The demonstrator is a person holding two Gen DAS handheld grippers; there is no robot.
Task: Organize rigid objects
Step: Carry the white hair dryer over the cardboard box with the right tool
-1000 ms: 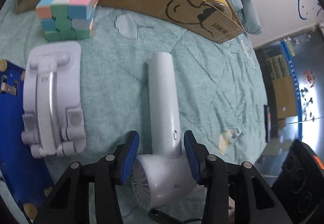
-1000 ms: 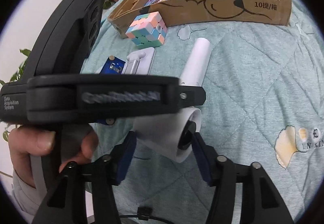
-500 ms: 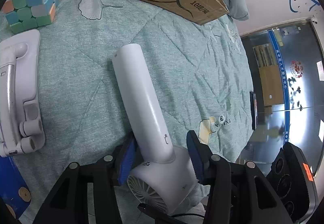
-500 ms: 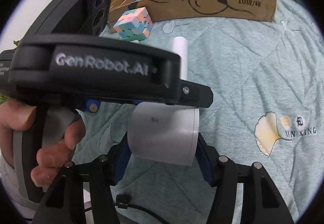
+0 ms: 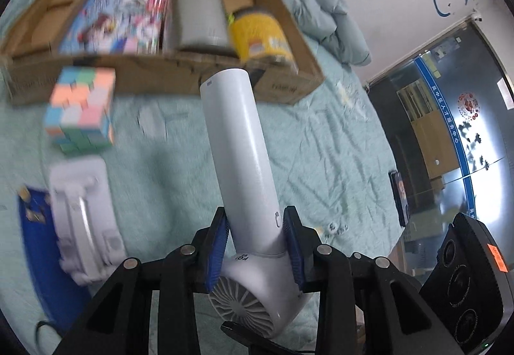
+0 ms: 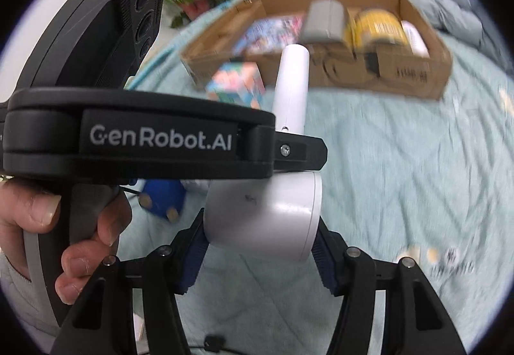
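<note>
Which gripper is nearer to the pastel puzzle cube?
Left. The left gripper, clamped on the hair dryer handle, sits closer to the cube; the right gripper holds the dryer's barrel, farther back.

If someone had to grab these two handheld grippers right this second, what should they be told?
Left gripper: its jaws have just been closing and now clamp the handle of the white plastic hair dryer.
Right gripper: shut on the dryer's round barrel.
The dryer is off the teal quilt.
Done: the comic book, grey cylinder and yellow jar already lie in the brown cardboard tray.
Left: the dryer, pastel puzzle cube and white folding stand remain outside the tray.
</note>
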